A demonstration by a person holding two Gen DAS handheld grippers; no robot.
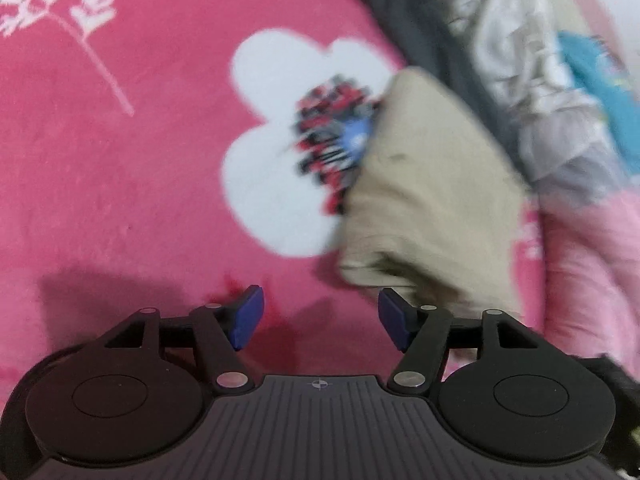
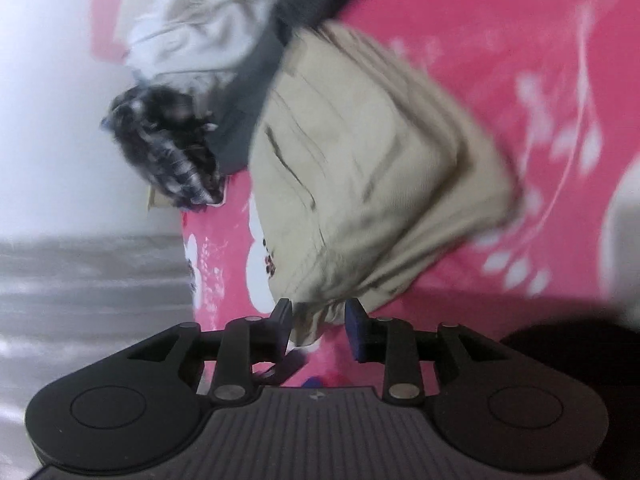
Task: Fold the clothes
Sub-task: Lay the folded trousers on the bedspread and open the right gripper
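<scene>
The right gripper [image 2: 318, 322] pinches a bunched edge of the beige garment [image 2: 360, 160], partly doubled ahead on the pink blanket [image 2: 500, 20], while the left gripper [image 1: 320, 318] gapes empty.

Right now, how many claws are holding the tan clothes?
1. The right claw pinches an edge of the tan clothes. The left claw is open beside the tan clothes above the pink blanket, holding nothing.

folded garment [image 2: 360, 168] lies on blanket [image 1: 120, 180], beside clothes pile [image 1: 520, 80].
</scene>
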